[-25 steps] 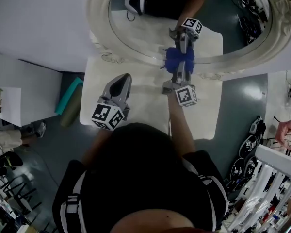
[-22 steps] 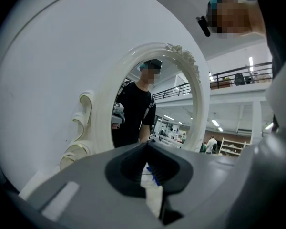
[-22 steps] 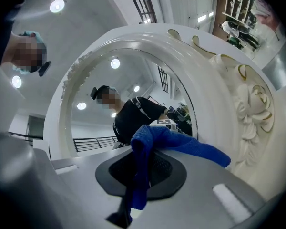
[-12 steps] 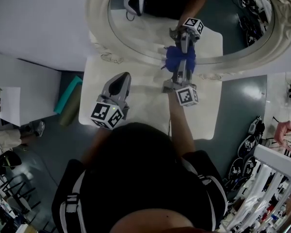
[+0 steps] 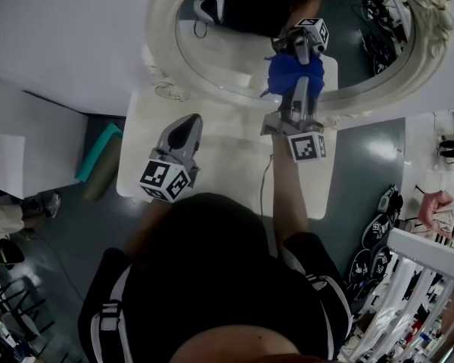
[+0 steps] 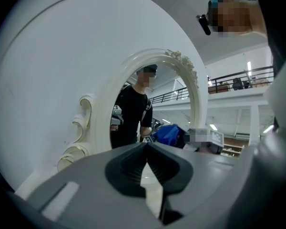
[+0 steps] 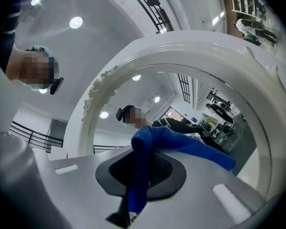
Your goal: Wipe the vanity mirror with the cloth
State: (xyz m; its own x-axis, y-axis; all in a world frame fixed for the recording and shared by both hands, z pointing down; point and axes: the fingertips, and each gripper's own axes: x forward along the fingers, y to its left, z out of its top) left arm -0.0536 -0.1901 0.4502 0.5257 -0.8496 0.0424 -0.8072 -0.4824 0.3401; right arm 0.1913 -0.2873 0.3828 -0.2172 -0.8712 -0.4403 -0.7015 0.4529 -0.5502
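Note:
The oval vanity mirror (image 5: 234,51) in its ornate white frame (image 5: 160,44) stands at the back of the white table (image 5: 227,169). My right gripper (image 5: 297,89) is shut on a blue cloth (image 5: 295,70), which is pressed against the lower right part of the glass. The right gripper view has the cloth (image 7: 181,144) bunched out of the shut jaws of the right gripper (image 7: 139,162), with the mirror frame (image 7: 181,46) close ahead. My left gripper (image 5: 186,125) hovers over the table's left part, shut and holding nothing. The left gripper (image 6: 146,150) points at the mirror (image 6: 133,109).
A teal object (image 5: 98,153) lies on the floor left of the table. A white wall (image 5: 60,29) backs the mirror. Shoes (image 5: 378,233) and a white rack (image 5: 424,278) stand on the floor at the right. The person's head and shoulders fill the lower middle of the head view.
My right gripper has moved up and a little to the right along the glass with the blue cloth. The left gripper has stayed where it was.

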